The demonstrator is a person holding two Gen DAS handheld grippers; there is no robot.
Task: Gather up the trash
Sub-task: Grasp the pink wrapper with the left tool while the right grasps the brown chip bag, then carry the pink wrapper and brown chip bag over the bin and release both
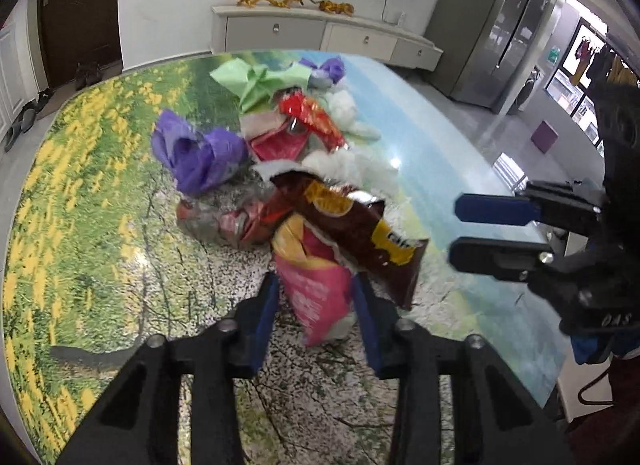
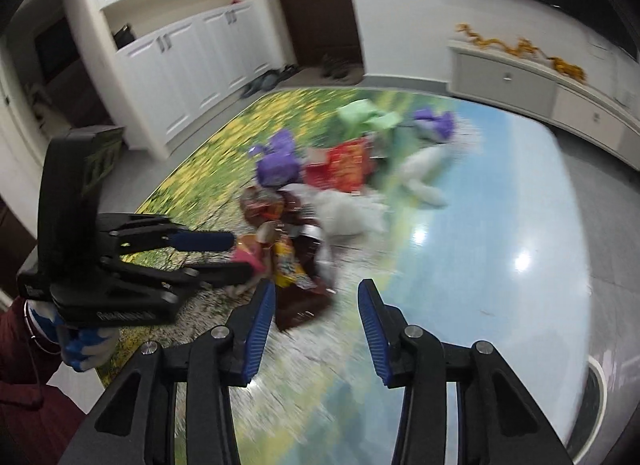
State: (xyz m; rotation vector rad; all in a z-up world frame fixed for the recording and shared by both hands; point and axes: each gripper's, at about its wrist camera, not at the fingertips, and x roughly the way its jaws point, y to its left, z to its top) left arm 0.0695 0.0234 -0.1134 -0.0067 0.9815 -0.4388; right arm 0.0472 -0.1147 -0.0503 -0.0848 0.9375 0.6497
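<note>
A heap of trash lies on the landscape-print table (image 1: 100,185). In it are a brown snack bag (image 1: 360,225), a pink snack bag (image 1: 316,297), a purple plastic bag (image 1: 196,153), a green bag (image 1: 260,81), a red wrapper (image 1: 312,117) and white tissue (image 1: 348,109). My left gripper (image 1: 315,281) is shut on the pink snack bag at the heap's near end, and the bag fills the gap between the blue pads. From the side, the left gripper (image 2: 236,255) holds that pink bag (image 2: 248,259). My right gripper (image 2: 317,285) hangs open, just right of the brown bag (image 2: 300,305), with nothing gripped.
A crumpled silver-red wrapper (image 1: 228,221) lies left of the brown bag. The table's rounded edge runs along the right (image 1: 560,345). Beyond it stand a low white sideboard (image 1: 320,33) and a grey fridge (image 1: 500,33). A gloved hand (image 2: 84,345) holds the left gripper.
</note>
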